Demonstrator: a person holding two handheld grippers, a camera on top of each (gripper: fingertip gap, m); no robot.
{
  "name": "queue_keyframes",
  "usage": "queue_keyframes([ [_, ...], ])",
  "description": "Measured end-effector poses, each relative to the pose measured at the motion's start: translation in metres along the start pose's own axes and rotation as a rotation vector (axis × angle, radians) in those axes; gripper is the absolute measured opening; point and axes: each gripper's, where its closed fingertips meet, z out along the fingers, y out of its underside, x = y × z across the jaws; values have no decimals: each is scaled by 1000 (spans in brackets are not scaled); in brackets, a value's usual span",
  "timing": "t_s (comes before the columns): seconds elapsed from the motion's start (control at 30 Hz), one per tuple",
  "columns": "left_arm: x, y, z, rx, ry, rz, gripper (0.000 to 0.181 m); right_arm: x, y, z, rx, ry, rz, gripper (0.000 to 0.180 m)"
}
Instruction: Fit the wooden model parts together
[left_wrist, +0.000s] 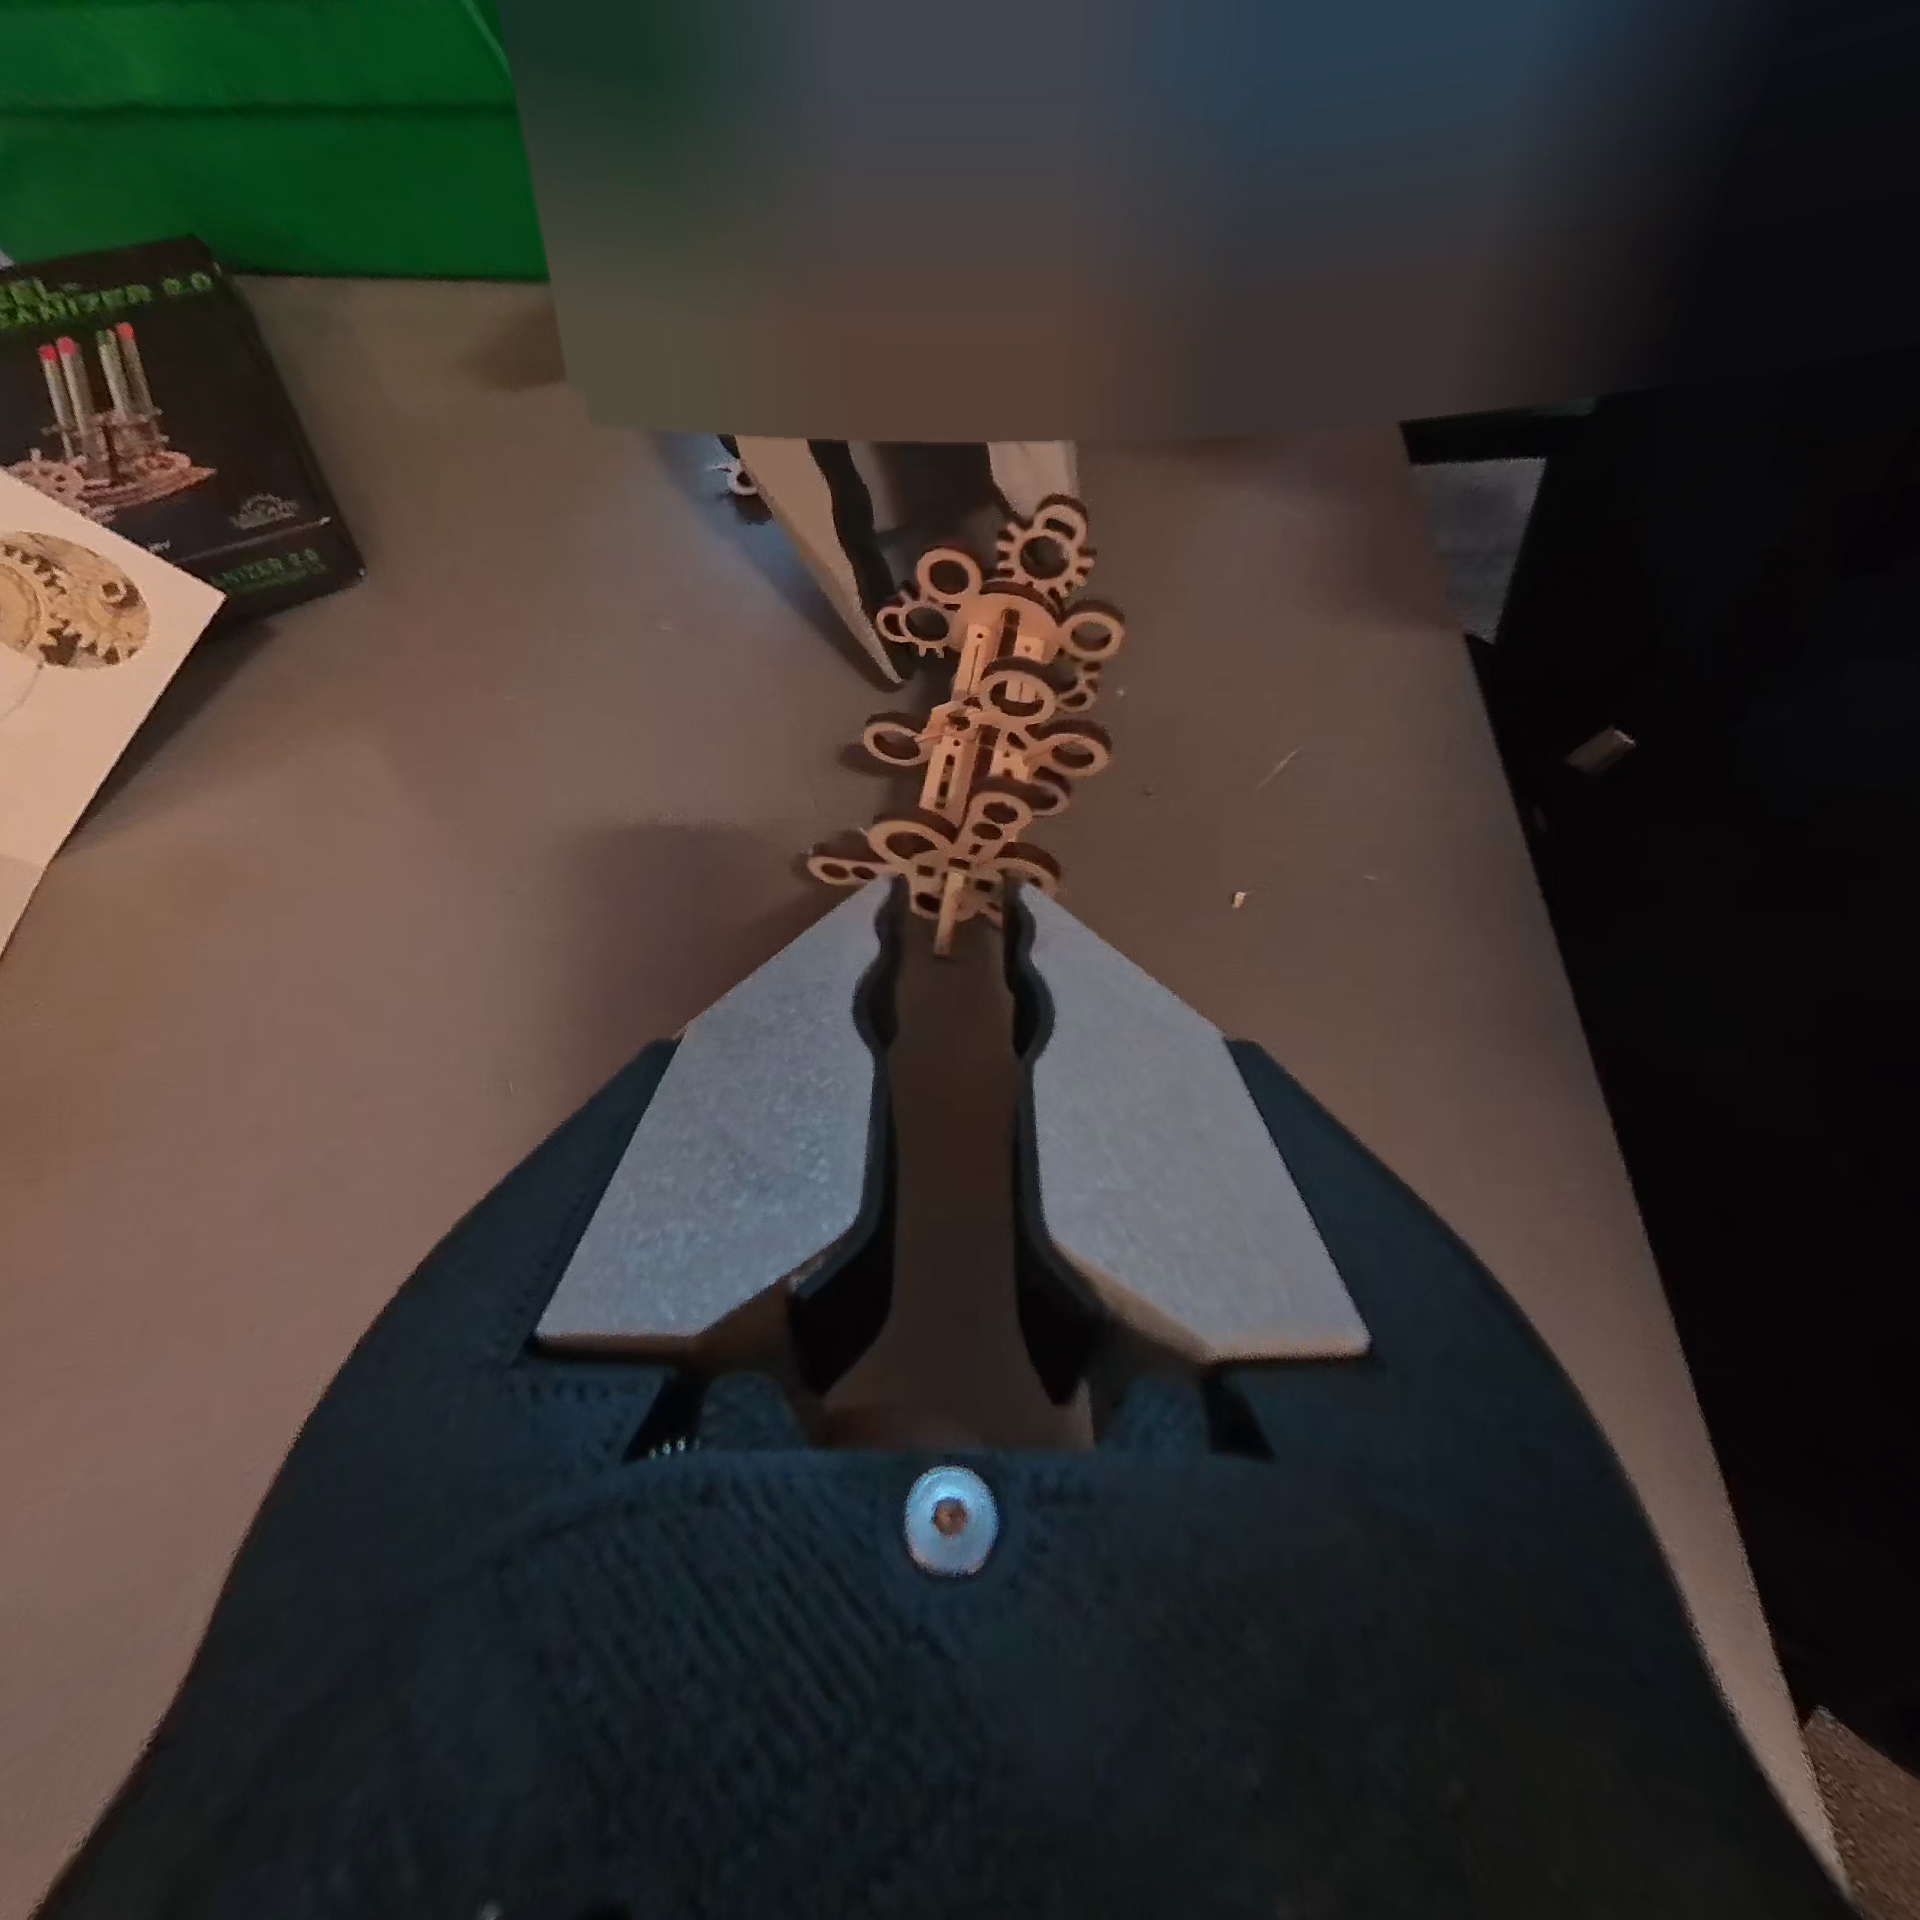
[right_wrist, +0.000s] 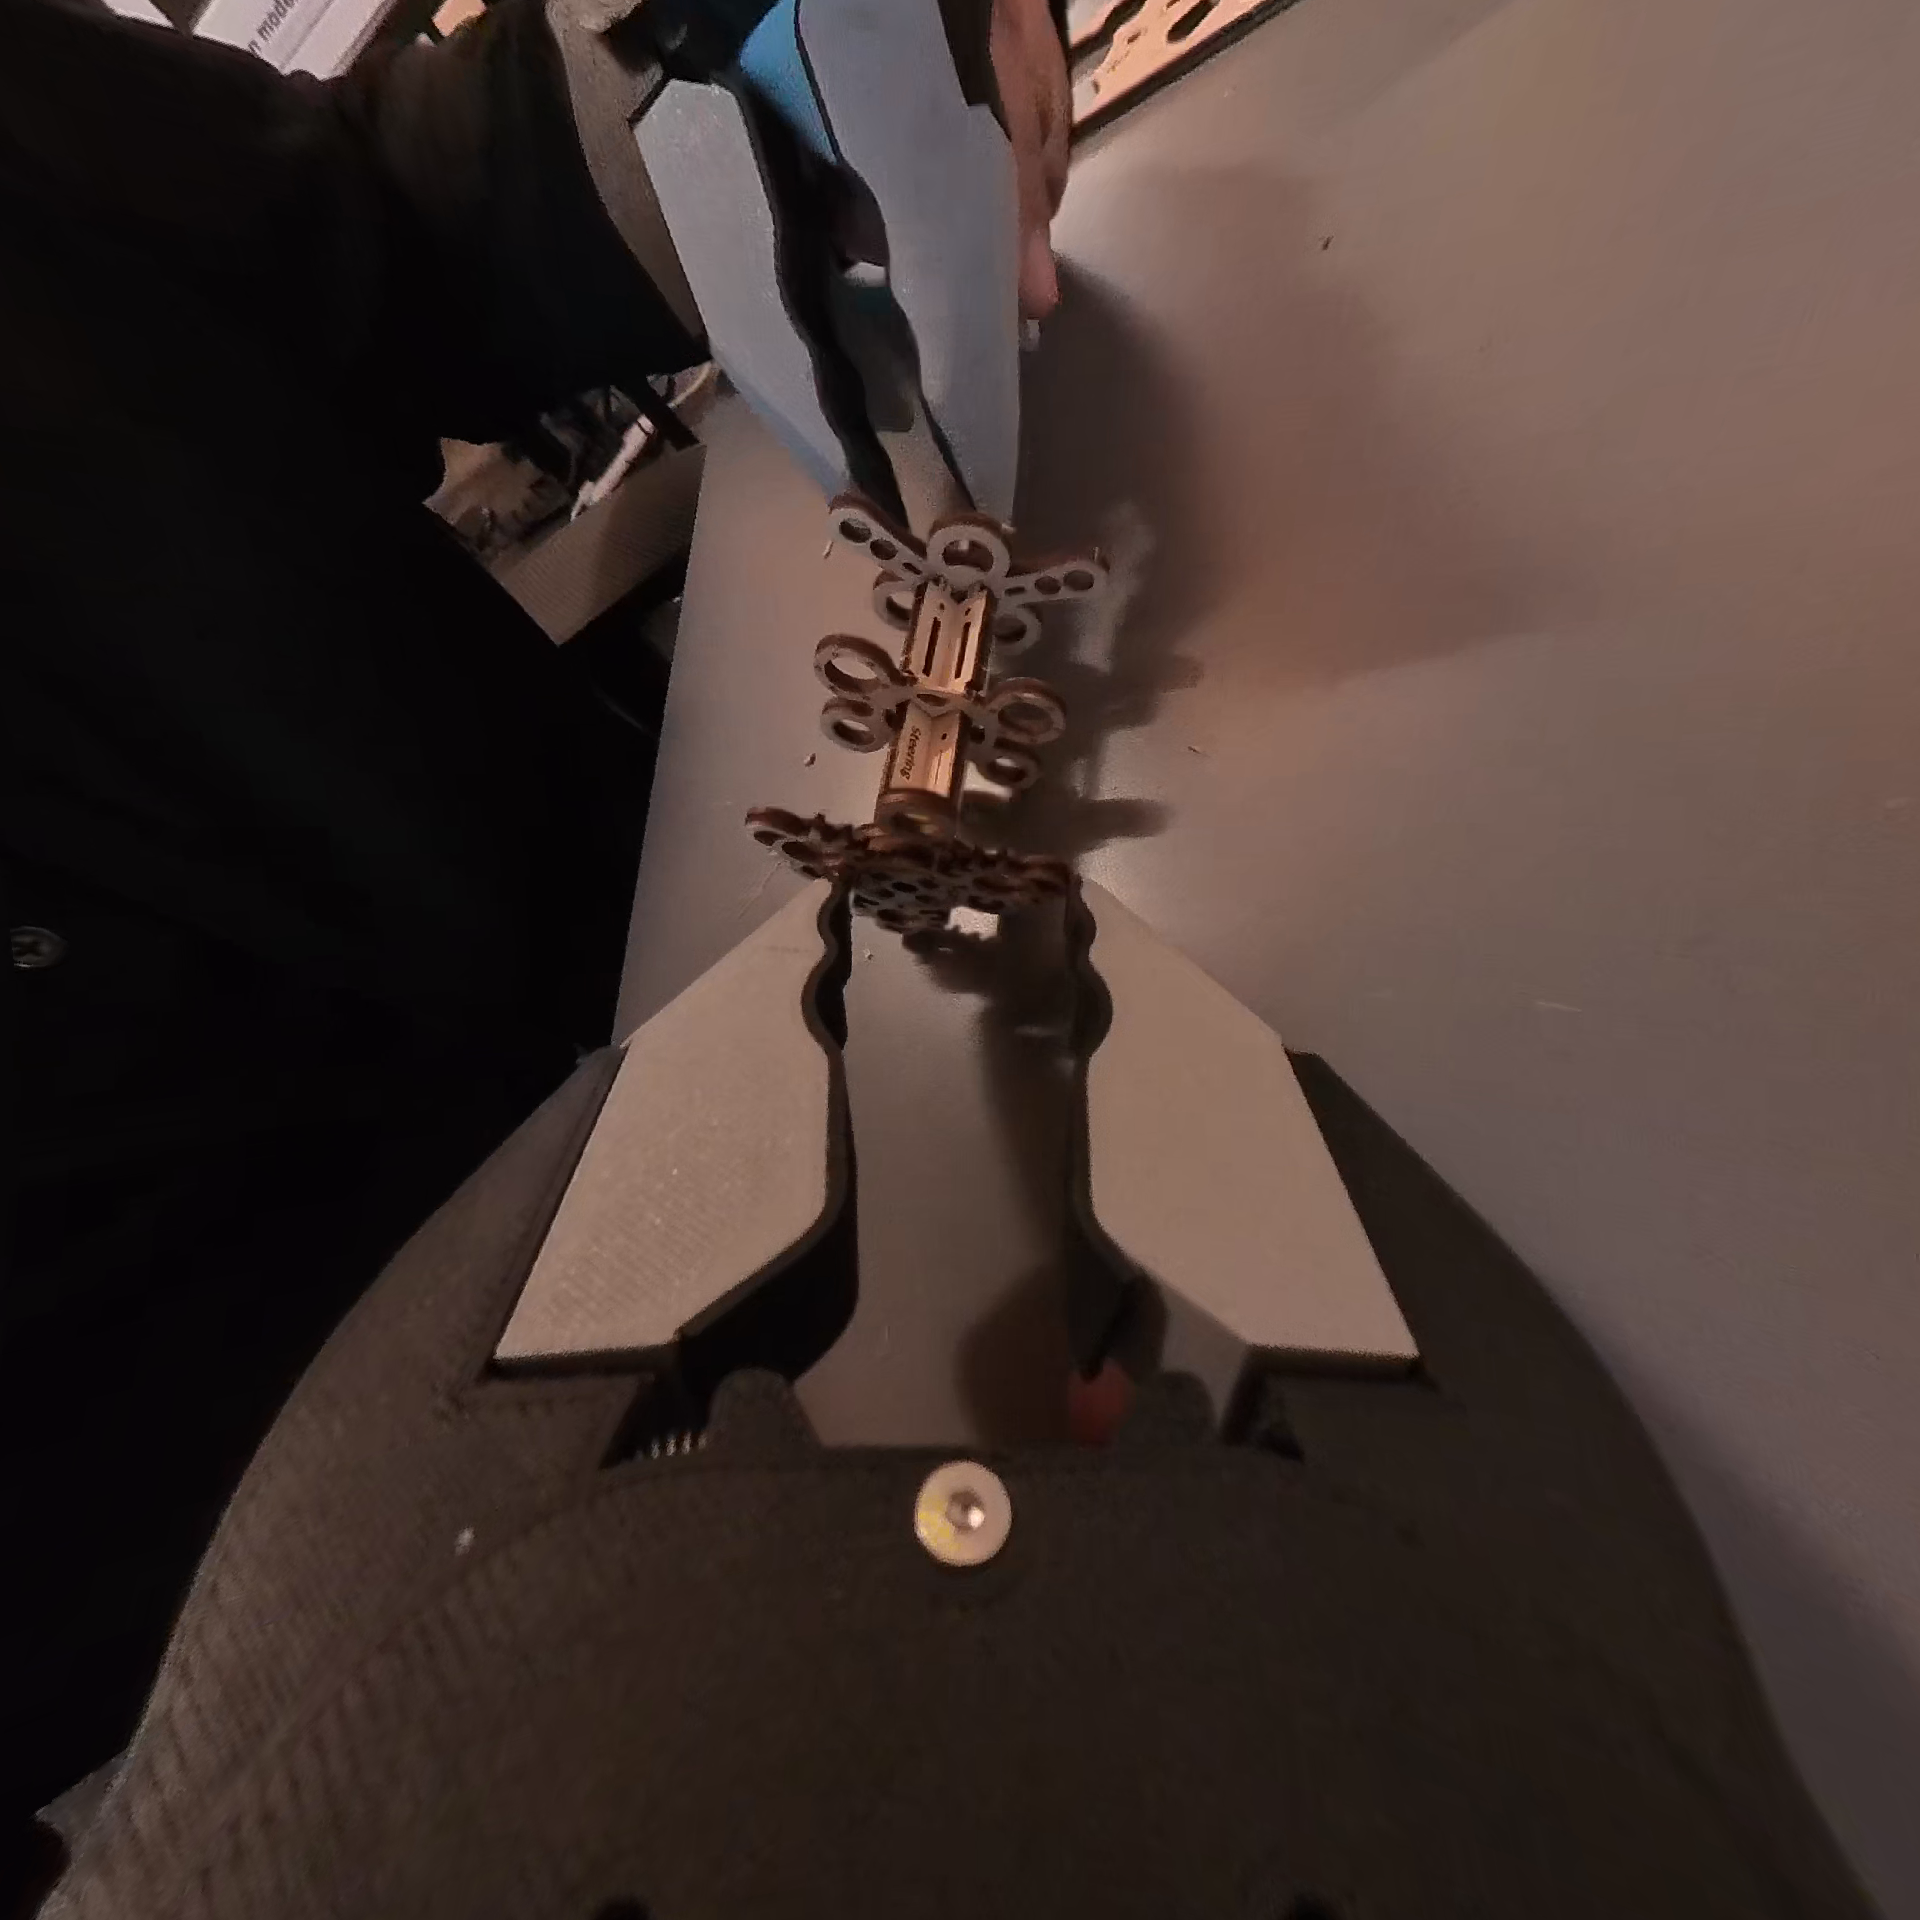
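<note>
A wooden model (left_wrist: 987, 727) made of a slotted shaft with several looped, gear-like plates is held in the air between both grippers. My left gripper (left_wrist: 953, 904) is shut on its near end, with a thin tab between the tips. The right gripper's grey fingers (left_wrist: 831, 561) hold the far end. In the right wrist view the model (right_wrist: 935, 707) runs away from me. My right gripper (right_wrist: 954, 909) is shut on its dark perforated end plate (right_wrist: 914, 868). The left gripper's fingers (right_wrist: 717, 312) clamp the far plate.
A grey table (left_wrist: 468, 831) lies below, with its edge to the right. A black kit box (left_wrist: 156, 416) and a printed sheet (left_wrist: 73, 665) lie at the left, and a green surface (left_wrist: 260, 135) behind. A cut-out wooden sheet (right_wrist: 1143, 52) and a hand (right_wrist: 1039, 156) show far off. My hands' fingertips stand some 7 cm from each other.
</note>
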Motion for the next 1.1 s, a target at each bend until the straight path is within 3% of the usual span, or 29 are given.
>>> queue_keyframes([
  [0.5,-2,1,5,-20,38,40,2,0,2,1,-14,-11,9,35],
  [0.67,-6,3,9,-47,-16,56,0,-8,0,5,-14,-71,44,35],
  [1.1,-2,7,9,-66,-3,60,1,9,-4,-12,42,48,36,38],
])
